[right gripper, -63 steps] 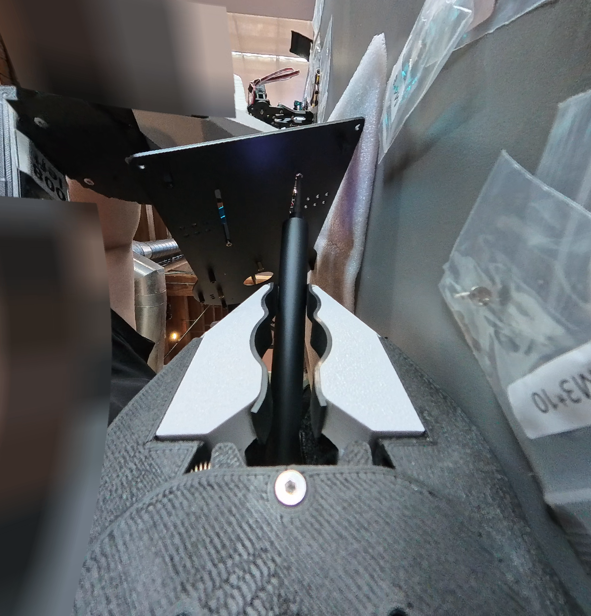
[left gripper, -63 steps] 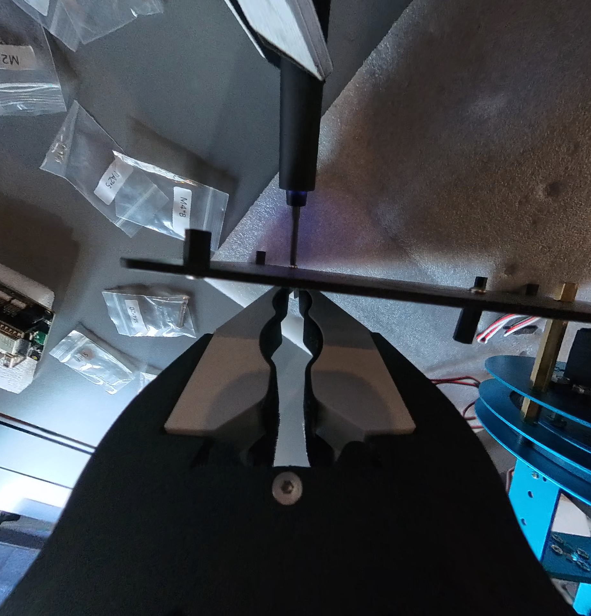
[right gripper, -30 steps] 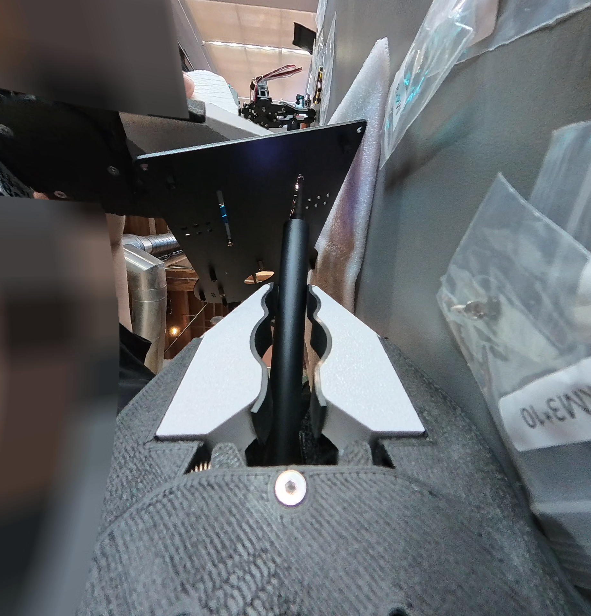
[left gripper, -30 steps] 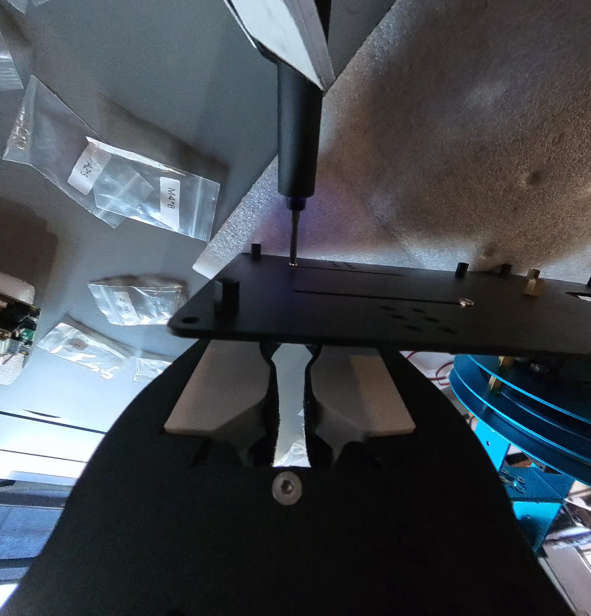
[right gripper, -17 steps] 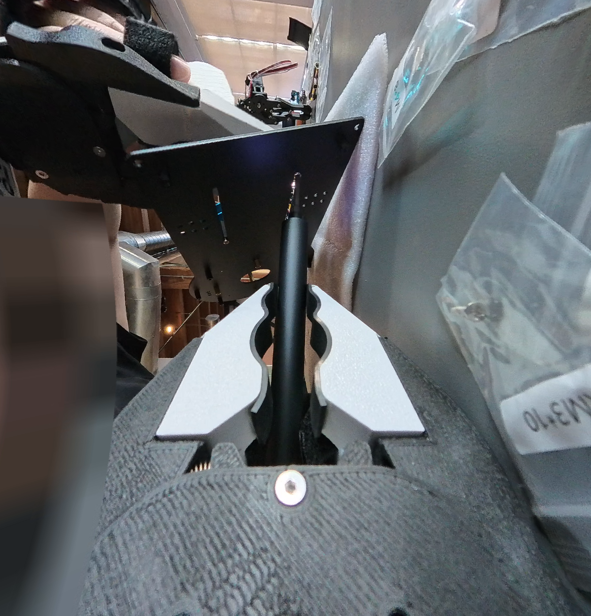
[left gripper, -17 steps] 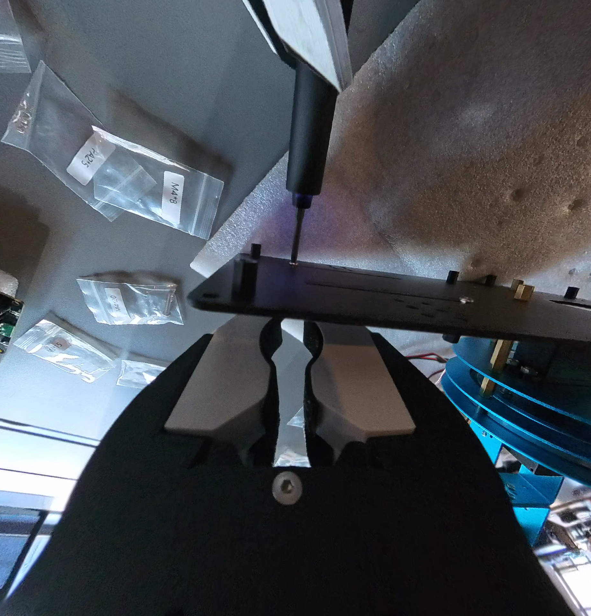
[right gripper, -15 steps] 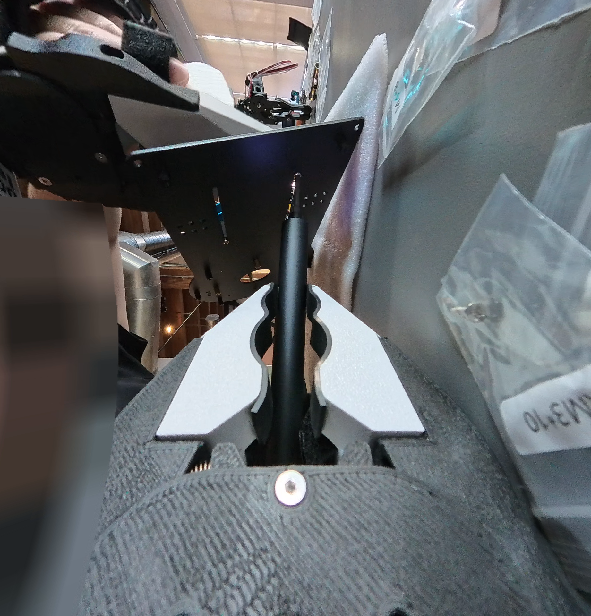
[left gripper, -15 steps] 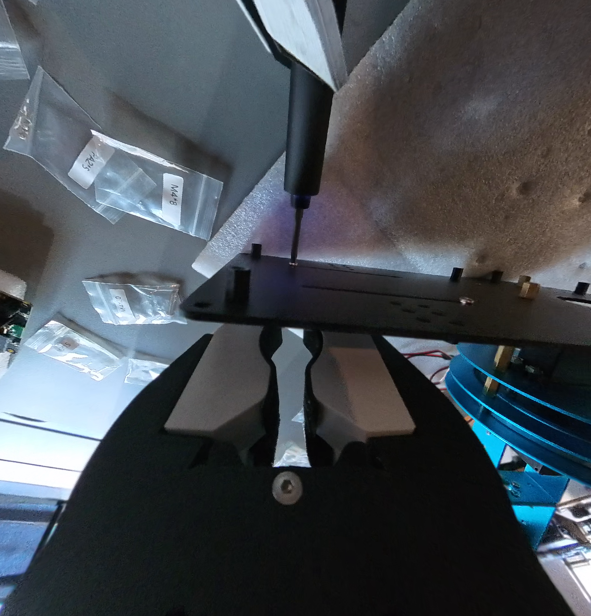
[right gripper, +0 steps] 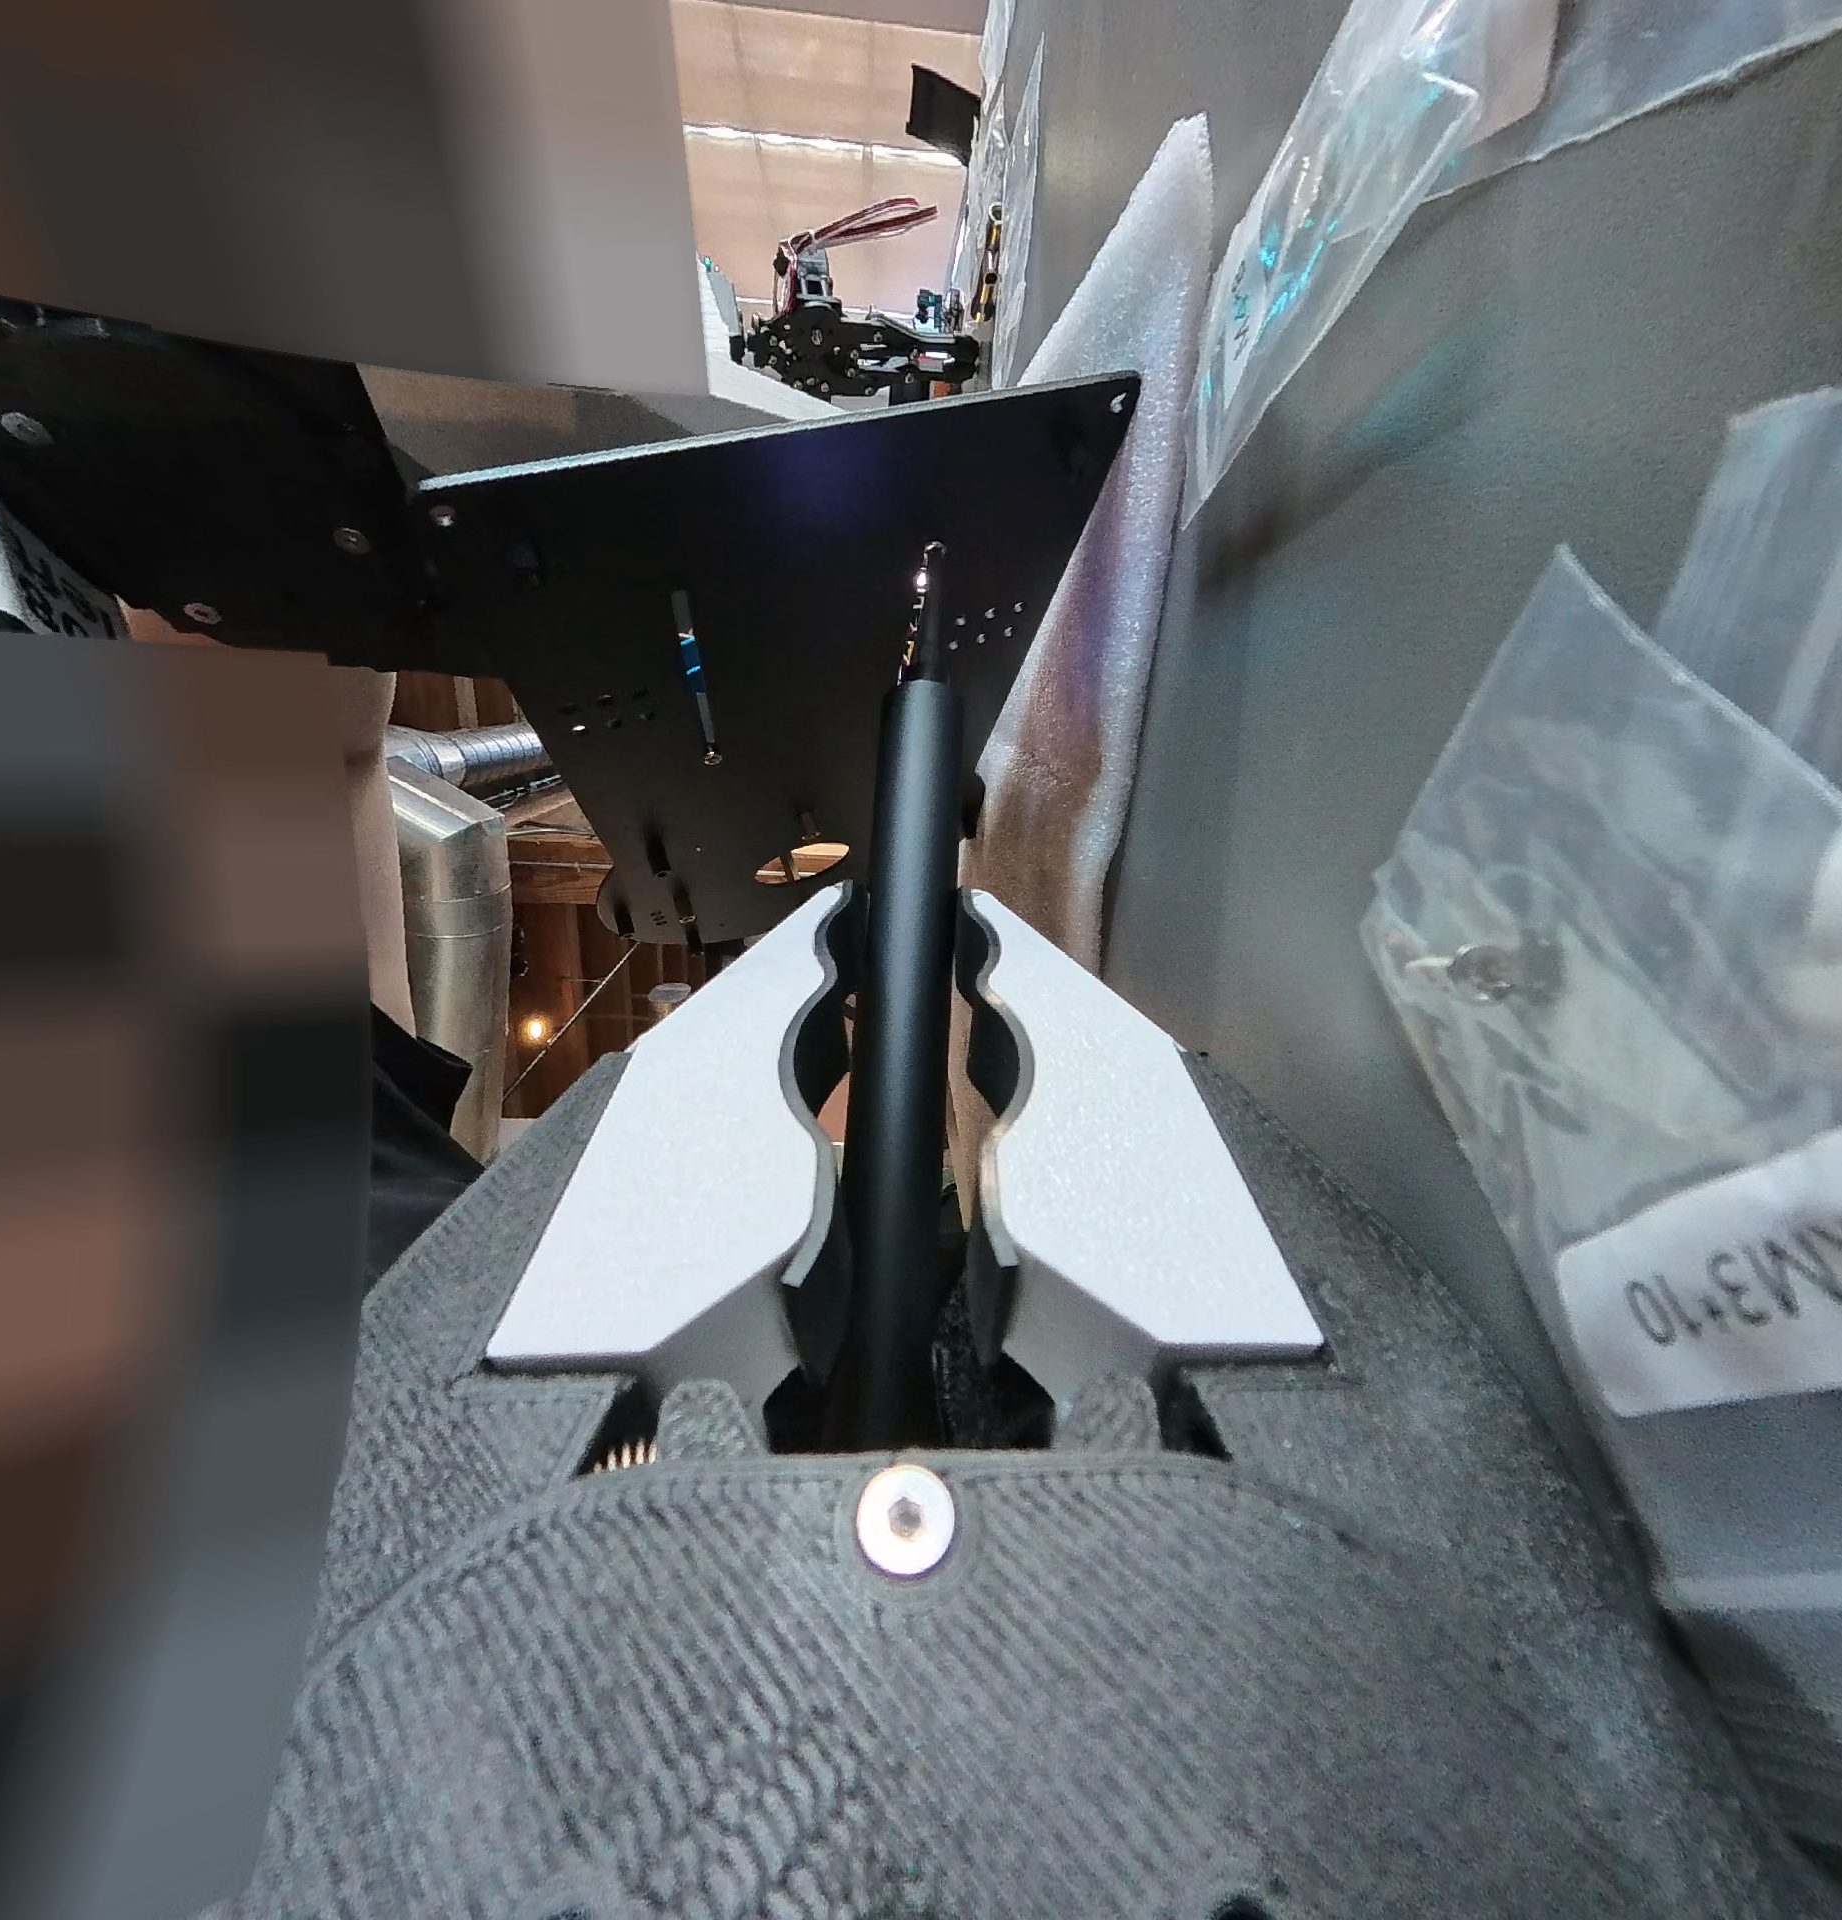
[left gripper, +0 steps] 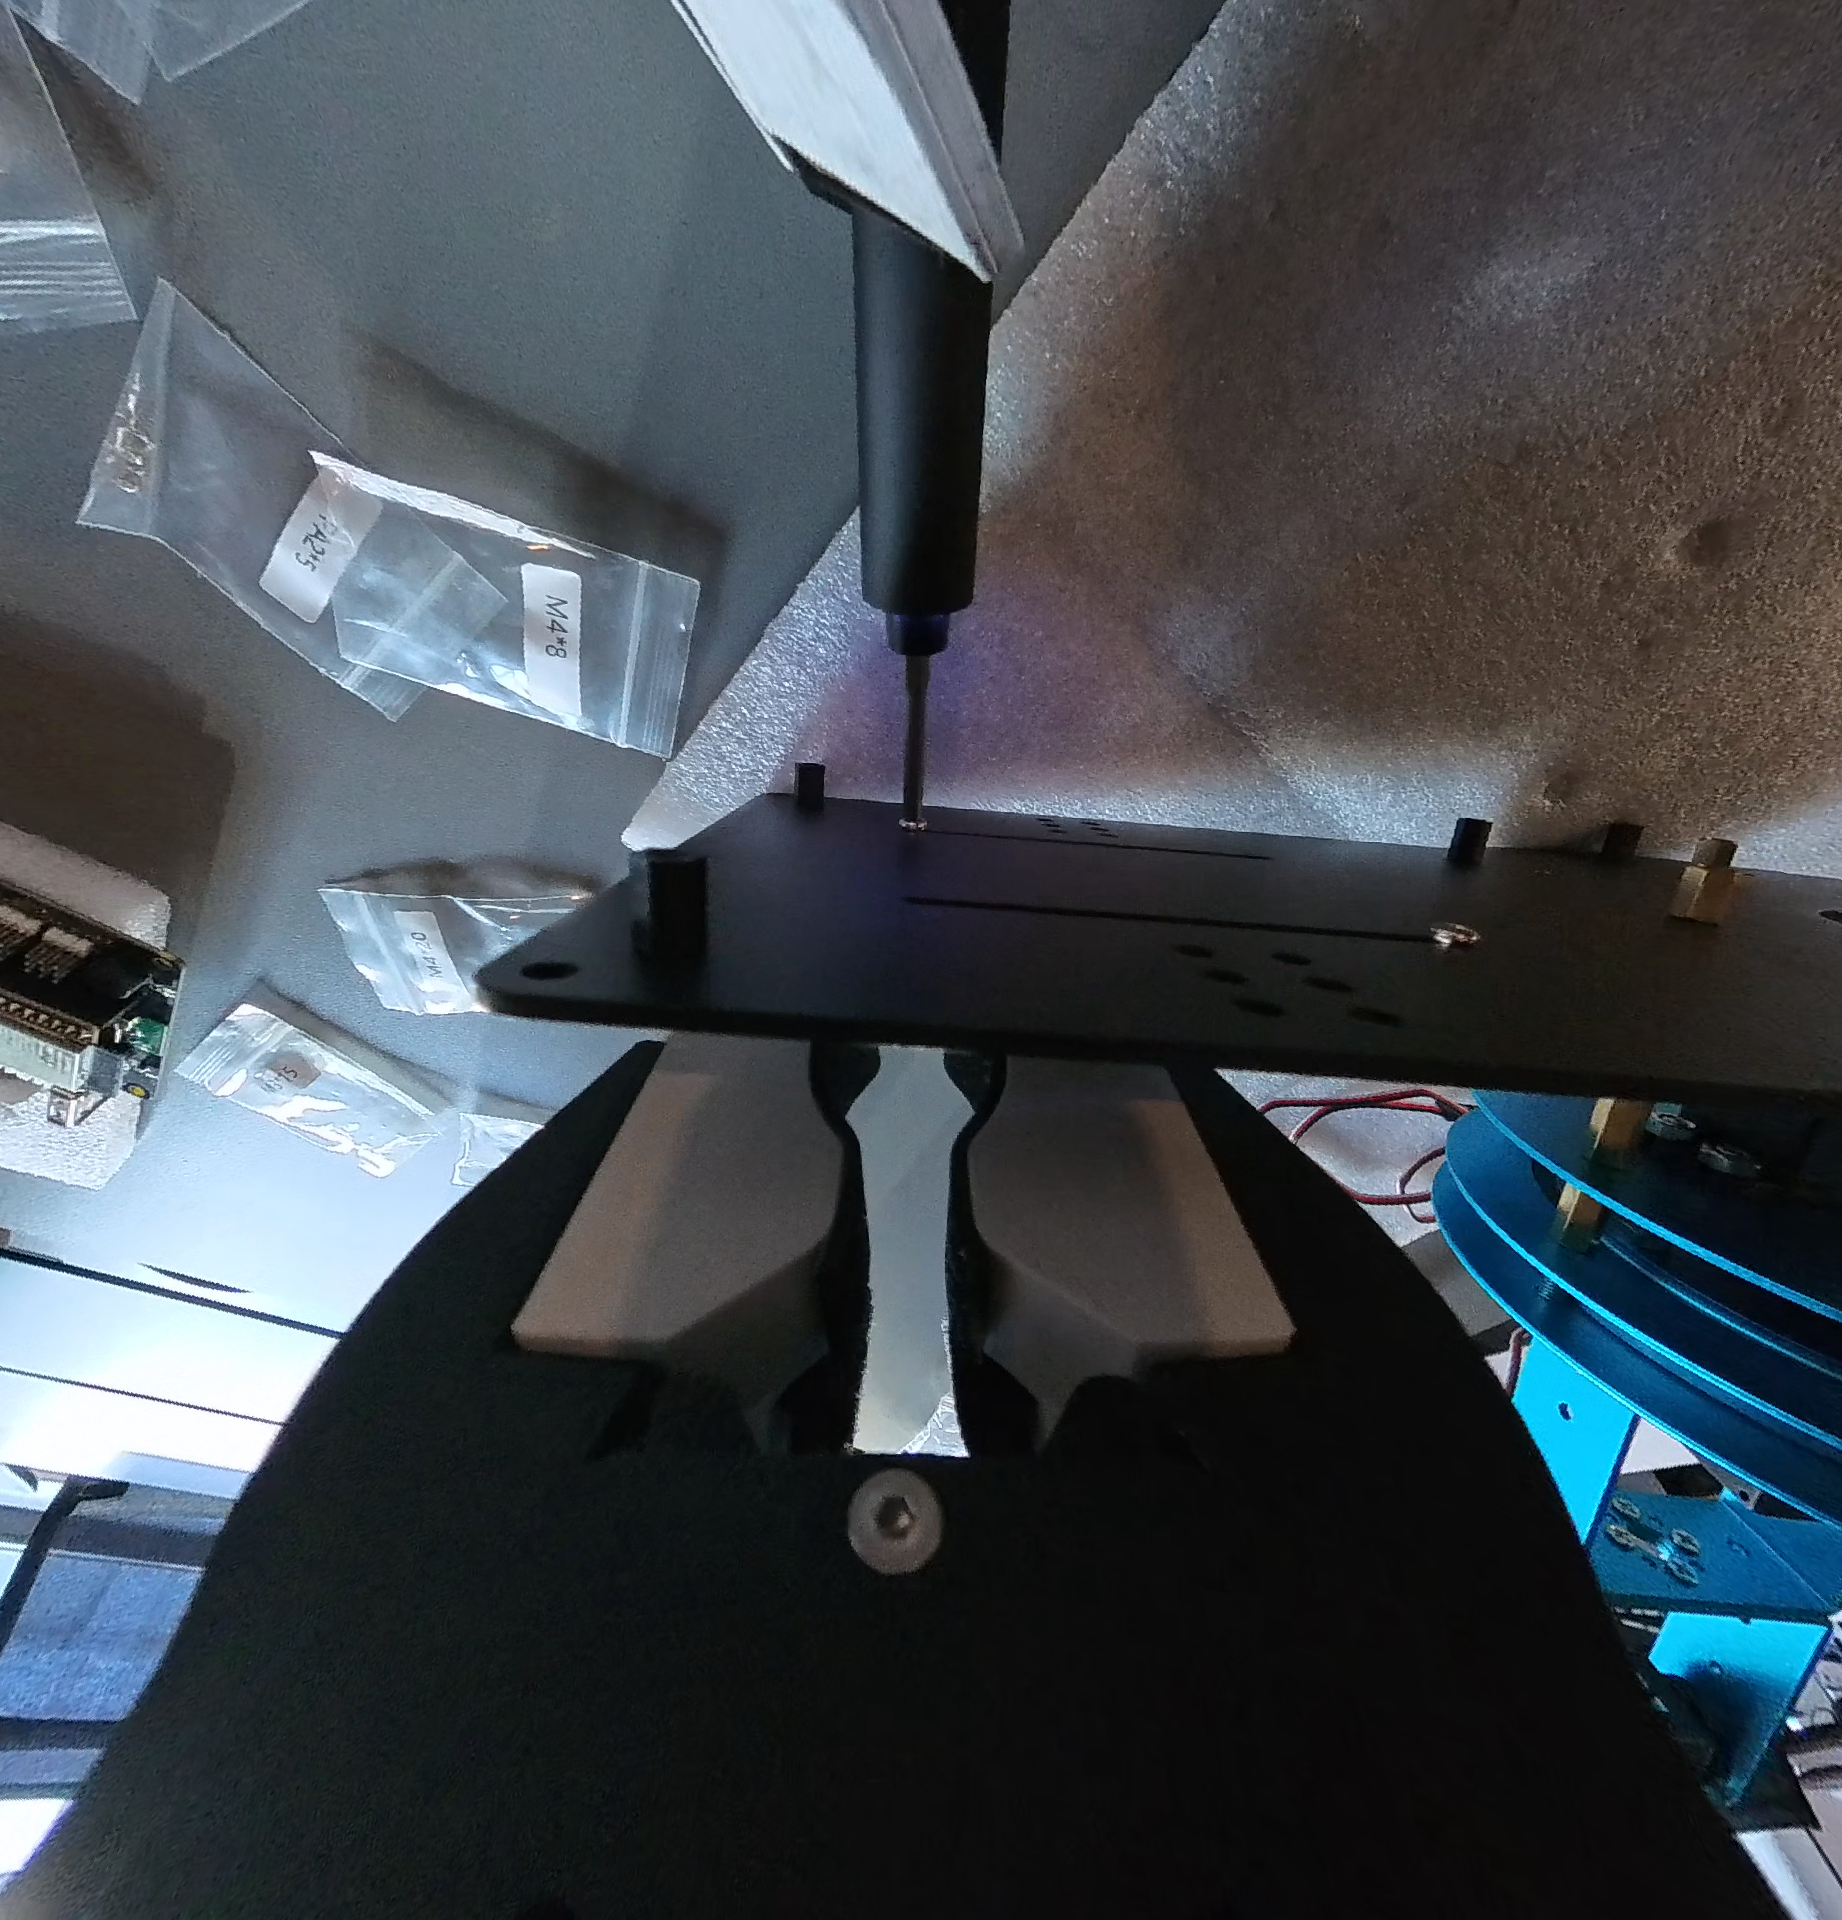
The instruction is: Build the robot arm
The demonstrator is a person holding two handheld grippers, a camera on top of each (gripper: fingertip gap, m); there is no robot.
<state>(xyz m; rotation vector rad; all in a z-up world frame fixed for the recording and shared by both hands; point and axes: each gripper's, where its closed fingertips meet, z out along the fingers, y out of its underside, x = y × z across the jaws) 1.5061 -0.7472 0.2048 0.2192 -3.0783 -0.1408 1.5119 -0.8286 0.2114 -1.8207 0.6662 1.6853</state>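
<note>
Two views, left wrist first.
Left gripper (left gripper: 906, 1075): matte black shell, pale grey wedge fingers with scalloped inner edges; the tips run under the plate's near edge and are hidden there, so whether they pinch the plate or only stand close together cannot be told.
Black plate (left gripper: 1156, 956): thin flat metal sheet, rounded corner, long slots and clusters of small round holes, short black standoffs and a brass hex standoff (left gripper: 980, 890) upright on it.
Screwdriver (left gripper: 917, 436): smooth dark cylinder coming down from above, slim steel bit touching a small screw (left gripper: 914, 825) on the plate's far part.
Foam sheet (left gripper: 1416, 416): white, pebbled texture, behind the plate.
Plastic bags (left gripper: 449, 613): clear zip pouches with white labels, on the grey table (left gripper: 543, 239) at left.
Blue chassis (left gripper: 1665, 1278): glossy stacked blue discs on brass posts, lower right.

Right wrist view.
Right gripper (right gripper: 904, 914): woven-textured grey shell, grey wavy fingers clamped on the screwdriver (right gripper: 896, 1039) barrel.
Bit tip: resting on the black plate (right gripper: 751, 582), which stands nearly edge-up, close beside the foam sheet (right gripper: 1114, 416).
Left gripper (right gripper: 169, 499): black body at the plate's left edge.
Plastic bags (right gripper: 1582, 997): crinkled, clear, at right.
</note>
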